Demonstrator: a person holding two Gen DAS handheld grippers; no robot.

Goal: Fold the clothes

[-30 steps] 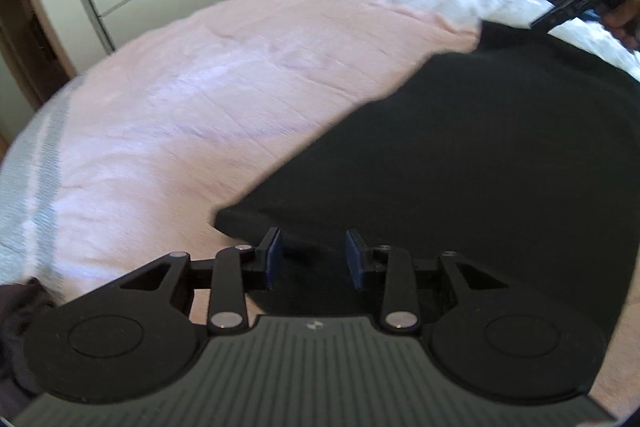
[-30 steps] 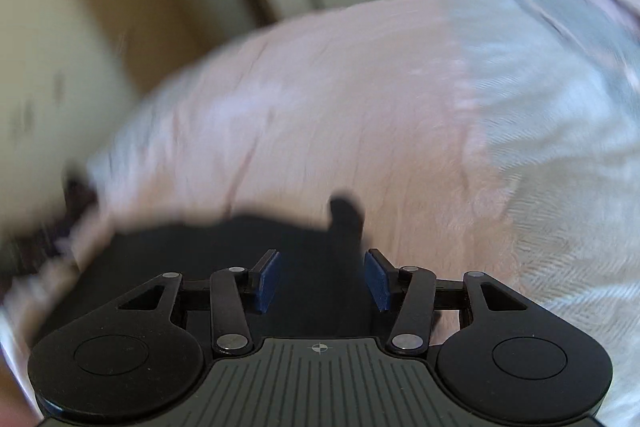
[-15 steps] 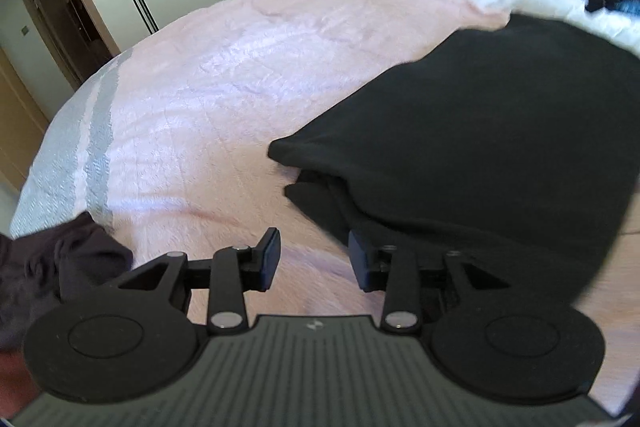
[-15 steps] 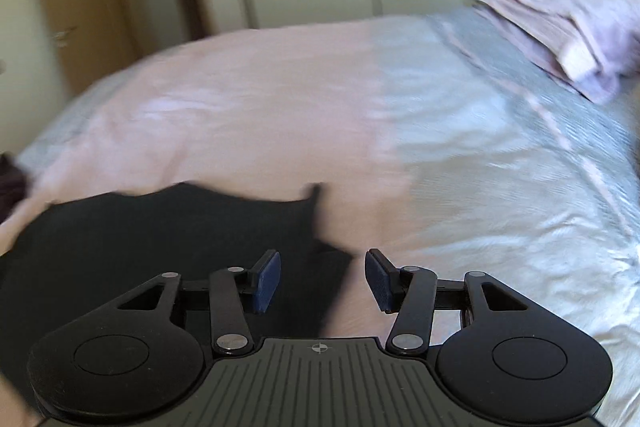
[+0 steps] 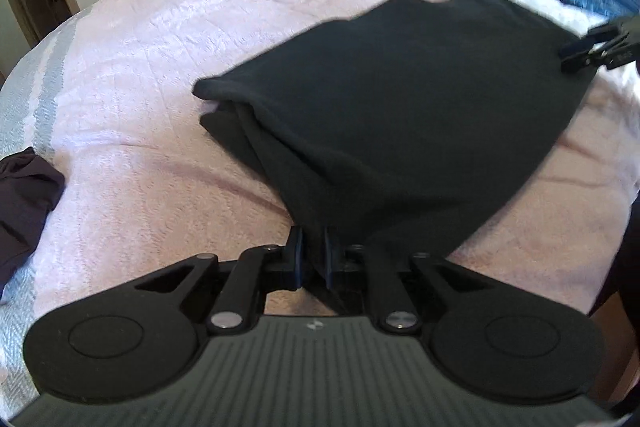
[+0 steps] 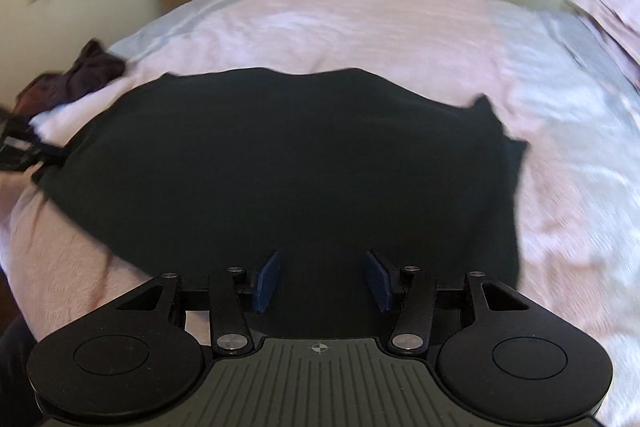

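On the bed [image 5: 168,75], only the left view shows the left hand-held gripper [image 5: 313,259] closing on the black garment's [image 5: 400,99] edge; the right hand-held gripper [image 6: 322,281] gapes empty.

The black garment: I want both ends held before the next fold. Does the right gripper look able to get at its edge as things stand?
Probably yes. The right gripper hovers open right above the black garment, with nothing between its pads and the cloth. The left gripper, jaws closing on a bunched corner, holds the far end, well clear.
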